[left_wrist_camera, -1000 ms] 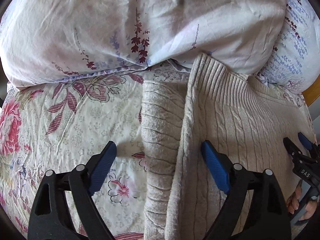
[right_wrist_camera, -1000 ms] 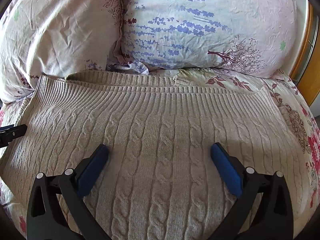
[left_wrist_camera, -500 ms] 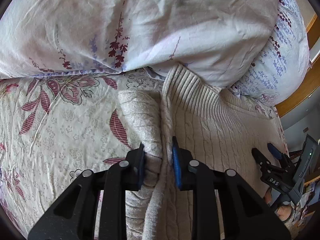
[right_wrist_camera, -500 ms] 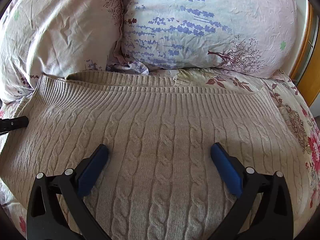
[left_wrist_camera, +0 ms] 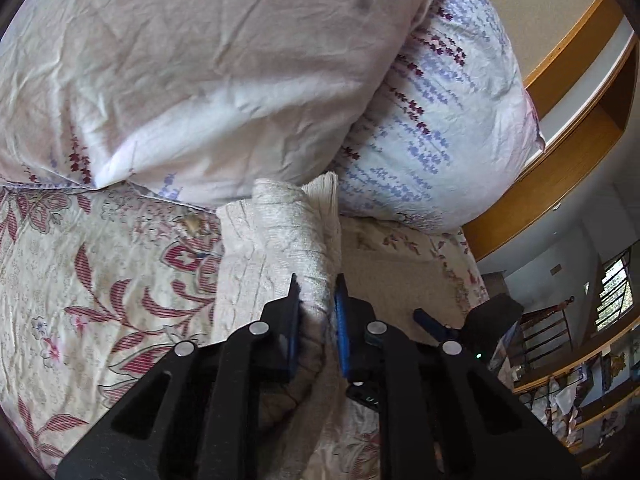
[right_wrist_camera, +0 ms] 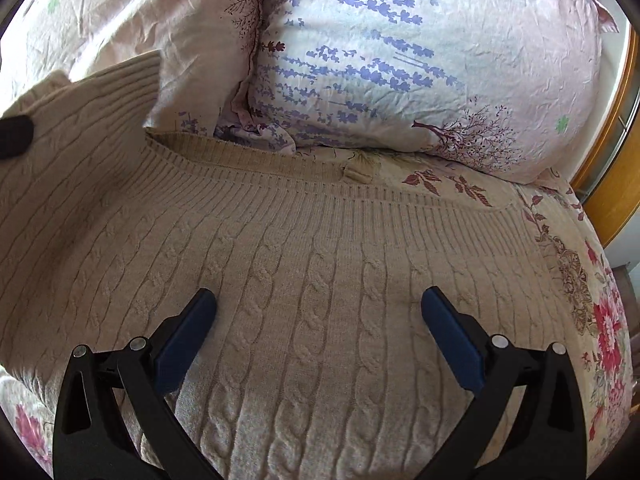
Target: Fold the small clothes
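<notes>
A beige cable-knit sweater (right_wrist_camera: 320, 280) lies flat on the floral bedsheet, its ribbed hem toward the pillows. My left gripper (left_wrist_camera: 317, 320) is shut on the sweater's left edge and sleeve (left_wrist_camera: 296, 240) and holds them lifted off the bed. In the right wrist view that raised left side (right_wrist_camera: 80, 128) stands up at the far left, with a black tip of the left gripper (right_wrist_camera: 14, 136) on it. My right gripper (right_wrist_camera: 318, 320) is open, its blue pads low over the sweater's middle. It also shows in the left wrist view (left_wrist_camera: 436, 326).
Two floral pillows (right_wrist_camera: 400, 60) (right_wrist_camera: 120, 20) lie against the sweater's far edge. A wooden bed frame (left_wrist_camera: 560, 152) runs along the right. The floral sheet (left_wrist_camera: 80, 280) lies bare to the left of the sweater.
My left gripper shut on the sweater's left edge and sleeve, then lifted them up and toward the right. The right gripper has stayed open over the sweater's middle.
</notes>
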A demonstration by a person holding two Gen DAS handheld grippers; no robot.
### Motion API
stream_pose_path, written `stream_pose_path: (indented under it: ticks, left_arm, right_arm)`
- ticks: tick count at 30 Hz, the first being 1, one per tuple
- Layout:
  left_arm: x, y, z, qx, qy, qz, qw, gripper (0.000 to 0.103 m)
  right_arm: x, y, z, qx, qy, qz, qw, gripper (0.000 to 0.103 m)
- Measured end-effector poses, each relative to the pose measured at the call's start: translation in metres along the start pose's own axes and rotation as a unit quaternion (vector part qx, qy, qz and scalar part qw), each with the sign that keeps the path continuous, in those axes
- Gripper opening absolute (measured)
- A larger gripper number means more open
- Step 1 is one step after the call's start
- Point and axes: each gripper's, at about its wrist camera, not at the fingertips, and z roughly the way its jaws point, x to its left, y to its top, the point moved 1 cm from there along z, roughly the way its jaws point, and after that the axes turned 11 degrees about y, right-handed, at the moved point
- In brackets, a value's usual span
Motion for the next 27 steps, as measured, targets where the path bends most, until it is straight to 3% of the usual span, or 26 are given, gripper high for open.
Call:
stream_pose_path:
  ticks: [4,7,10,12,14,16,18,21,22,24,26,27]
  left_arm:
    - [-0.039,0.004,0.013,0.005,-0.054,-0.009,0.9985,0.007]
    - [-0.072,0.000,0.034,0.014,-0.097,-0.013,0.9951,0.007]
    - [-0.094,-0.014,0.063,0.050,-0.119,-0.002,0.9917,0.009]
    - [-0.096,-0.023,0.075,0.088,-0.154,-0.008,0.9842,0.011]
    - [-0.089,-0.030,0.076,0.117,-0.197,-0.026,0.9730,0.019]
    - [-0.076,-0.034,0.059,0.092,-0.211,-0.035,0.9726,0.051]
    - [-0.059,-0.037,0.030,0.019,-0.178,-0.029,0.9834,0.062]
    - [-0.030,-0.048,-0.011,-0.108,-0.089,-0.038,0.9894,0.088]
    - [-0.022,-0.052,-0.018,-0.139,-0.061,-0.045,0.9873,0.091]
    - [-0.006,-0.056,-0.022,-0.169,-0.028,-0.049,0.9839,0.091]
    - [0.008,-0.061,-0.018,-0.176,-0.012,-0.058,0.9826,0.091]
    - [0.015,-0.062,-0.017,-0.176,-0.011,-0.062,0.9824,0.091]
  right_arm:
    - [-0.014,0.007,-0.007,-0.001,-0.021,-0.012,1.000,0.102]
    - [-0.040,0.013,-0.012,-0.015,-0.067,-0.002,0.998,0.102]
    - [-0.079,0.018,-0.013,-0.020,-0.119,0.030,0.992,0.102]
    - [-0.108,0.019,-0.015,-0.021,-0.110,0.072,0.991,0.102]
    - [-0.130,0.018,-0.022,-0.031,-0.079,0.119,0.989,0.102]
    - [-0.141,0.016,-0.033,-0.052,-0.046,0.149,0.986,0.102]
    - [-0.141,0.014,-0.044,-0.081,0.015,0.164,0.983,0.102]
    - [-0.134,0.014,-0.048,-0.100,0.184,0.180,0.961,0.099]
    - [-0.127,0.014,-0.043,-0.082,0.237,0.182,0.951,0.095]
    - [-0.114,0.012,-0.024,-0.024,0.312,0.198,0.929,0.077]
    - [-0.103,0.005,-0.005,0.034,0.340,0.217,0.914,0.068]
    - [-0.097,0.003,-0.002,0.045,0.336,0.218,0.915,0.065]
